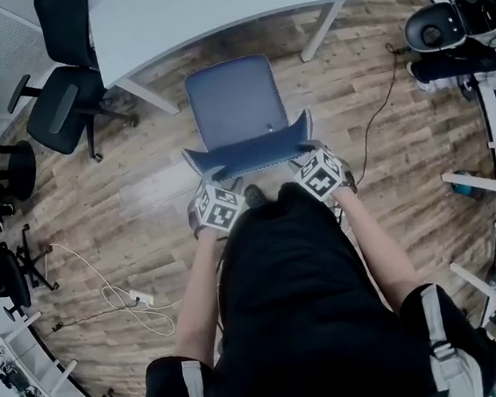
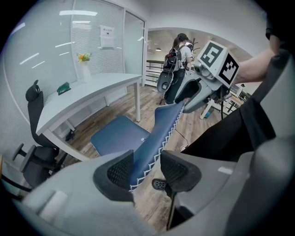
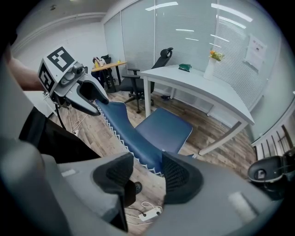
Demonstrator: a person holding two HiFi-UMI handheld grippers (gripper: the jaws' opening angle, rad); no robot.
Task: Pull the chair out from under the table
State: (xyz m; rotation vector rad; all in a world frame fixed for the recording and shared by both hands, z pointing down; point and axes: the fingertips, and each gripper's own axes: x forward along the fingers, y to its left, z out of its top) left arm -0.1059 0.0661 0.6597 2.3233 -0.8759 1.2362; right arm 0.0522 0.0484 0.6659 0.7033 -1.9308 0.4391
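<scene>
A blue chair stands on the wood floor, its seat (image 1: 233, 102) just in front of the white table (image 1: 211, 12) and almost wholly out from under it. Its backrest (image 1: 256, 153) faces me. My left gripper (image 1: 213, 172) is shut on the backrest's left top corner, and my right gripper (image 1: 307, 150) is shut on the right top corner. In the left gripper view the backrest (image 2: 161, 129) runs from between the jaws of the left gripper (image 2: 146, 161) to the right gripper (image 2: 189, 99). The right gripper view mirrors this: backrest (image 3: 126, 133), right gripper (image 3: 147, 163), left gripper (image 3: 94, 99).
A black office chair (image 1: 62, 107) stands left of the table. A white cable with a power strip (image 1: 126, 298) lies on the floor at the left. A table leg (image 1: 319, 31) slants down right of the seat. A black scooter (image 1: 433, 28) is parked at the upper right.
</scene>
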